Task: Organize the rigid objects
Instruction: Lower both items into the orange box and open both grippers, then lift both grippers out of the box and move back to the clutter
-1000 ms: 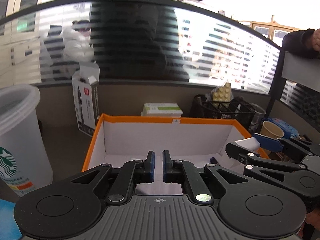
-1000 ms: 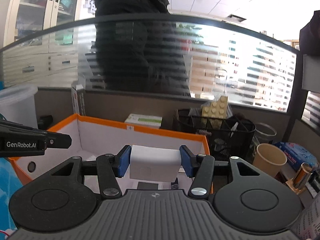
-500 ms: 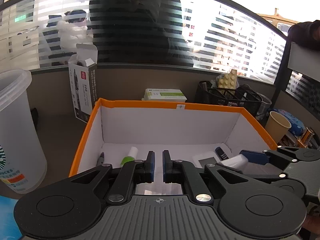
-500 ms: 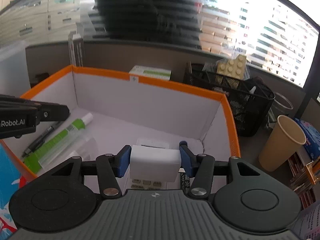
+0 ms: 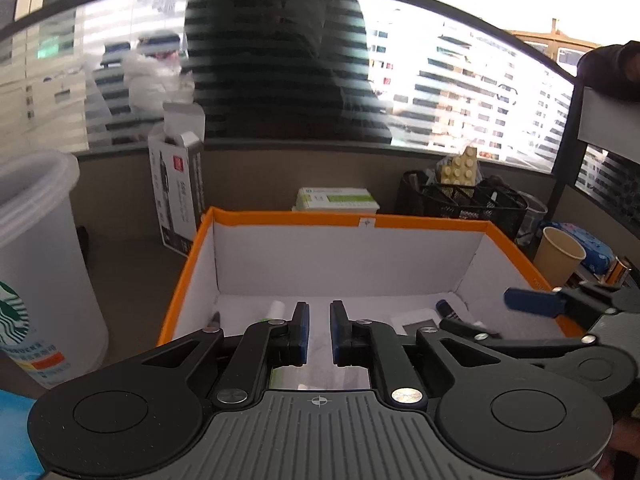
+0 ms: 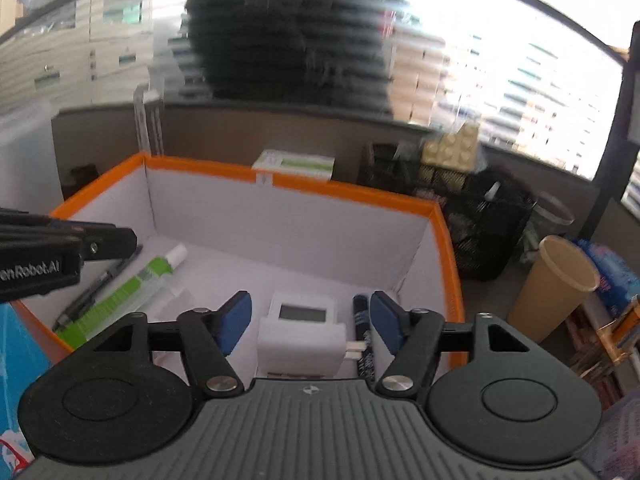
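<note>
An orange-rimmed white box (image 6: 344,194) (image 5: 432,223) stands in front of both grippers. Inside it lie a white plug adapter (image 6: 301,346), a white device with a small screen (image 6: 304,310), a dark marker (image 6: 362,330), a green tube (image 6: 132,296) and a black pen (image 6: 94,290). My right gripper (image 6: 310,322) is open and empty just above the adapter, which rests below and between its pads. My left gripper (image 5: 319,330) is shut and empty over the box's near left part. The right gripper's blue pad (image 5: 530,304) shows in the left wrist view.
A large Starbucks cup (image 5: 38,264) stands left of the box. Behind it are an open dark carton (image 5: 178,196), a flat green-white pack (image 5: 338,199) and a black mesh organizer (image 5: 464,200). A paper cup (image 6: 556,286) and clutter stand to the right.
My right gripper opened and let go of the white adapter, which now lies in the box. The left gripper stayed shut and tilted slightly.
</note>
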Motion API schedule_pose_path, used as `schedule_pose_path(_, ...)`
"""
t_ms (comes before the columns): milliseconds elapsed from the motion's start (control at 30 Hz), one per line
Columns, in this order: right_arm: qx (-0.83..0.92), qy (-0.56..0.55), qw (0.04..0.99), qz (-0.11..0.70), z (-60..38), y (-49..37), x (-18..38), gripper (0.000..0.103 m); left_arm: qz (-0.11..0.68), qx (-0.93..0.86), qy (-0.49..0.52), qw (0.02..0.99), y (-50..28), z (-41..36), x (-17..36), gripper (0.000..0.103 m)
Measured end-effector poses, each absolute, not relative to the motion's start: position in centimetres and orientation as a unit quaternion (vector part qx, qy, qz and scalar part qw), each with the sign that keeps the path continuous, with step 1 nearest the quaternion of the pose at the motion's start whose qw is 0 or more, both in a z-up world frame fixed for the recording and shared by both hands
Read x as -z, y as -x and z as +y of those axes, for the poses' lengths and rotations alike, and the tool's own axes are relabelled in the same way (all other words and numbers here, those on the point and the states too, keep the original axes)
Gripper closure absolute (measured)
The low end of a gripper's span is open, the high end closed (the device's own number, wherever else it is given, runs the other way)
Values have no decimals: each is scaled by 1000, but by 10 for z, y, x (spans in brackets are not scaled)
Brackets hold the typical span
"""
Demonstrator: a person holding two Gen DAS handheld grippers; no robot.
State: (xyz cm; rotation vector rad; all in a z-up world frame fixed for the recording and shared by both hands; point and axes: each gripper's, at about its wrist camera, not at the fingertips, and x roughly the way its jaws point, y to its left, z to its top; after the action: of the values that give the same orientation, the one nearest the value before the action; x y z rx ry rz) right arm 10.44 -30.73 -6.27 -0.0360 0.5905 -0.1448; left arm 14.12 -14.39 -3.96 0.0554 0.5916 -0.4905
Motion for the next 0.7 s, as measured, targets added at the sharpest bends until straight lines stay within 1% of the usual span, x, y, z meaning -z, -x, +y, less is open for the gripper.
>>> schedule_pose_path(33, 74, 21, 955, 286, -307, -101, 59, 39, 284, 238, -27, 928, -139, -143, 37, 88)
schedule_pose_path(67, 76, 22, 957, 280, -306, -97, 55, 39, 280, 236, -28, 930, -136, -142, 34, 82)
schedule_pose_path(100, 78, 21, 959, 273, -307, -93, 51, 39, 275, 234, -30, 932, -133, -141, 31, 72)
schedule_pose_path(133, 79, 19, 960, 267, -307, -89, 47, 39, 270, 233, -32, 934, -130, -139, 29, 67)
schedule_pose_path(167, 81, 16, 962, 260, -307, -83, 43, 35, 263, 231, -33, 936, -126, -138, 26, 53)
schedule_pose_path(200, 83, 14, 964, 253, -308, -78, 39, 31, 256, 226, -34, 939, -121, -135, 22, 36)
schedule_pose_path(233, 85, 14, 966, 246, -307, -72, 36, 28, 248, 223, -34, 942, -117, -133, 20, 30)
schedule_pose_path(300, 89, 17, 969, 232, -304, -57, 28, 27, 231, 222, -38, 947, -105, -127, 12, 18)
schedule_pose_path(333, 91, 20, 970, 225, -303, -49, 25, 27, 222, 222, -39, 949, -99, -122, 9, 14)
schedule_pose_path(367, 93, 22, 971, 218, -303, -41, 22, 26, 215, 222, -37, 950, -93, -117, 5, 7)
schedule_pose_path(400, 95, 25, 973, 211, -302, -32, 19, 25, 209, 219, -34, 953, -88, -110, 2, 3)
schedule_pose_path(533, 105, 29, 977, 184, -301, 7, 11, 21, 188, 200, -22, 961, -67, -86, -4, 0)
schedule_pose_path(633, 112, 24, 977, 179, -301, 31, 13, 18, 194, 196, -20, 961, -58, -76, 0, 0)
schedule_pose_path(700, 115, 26, 976, 181, -299, 44, 18, 17, 203, 199, -25, 959, -52, -73, 6, 0)
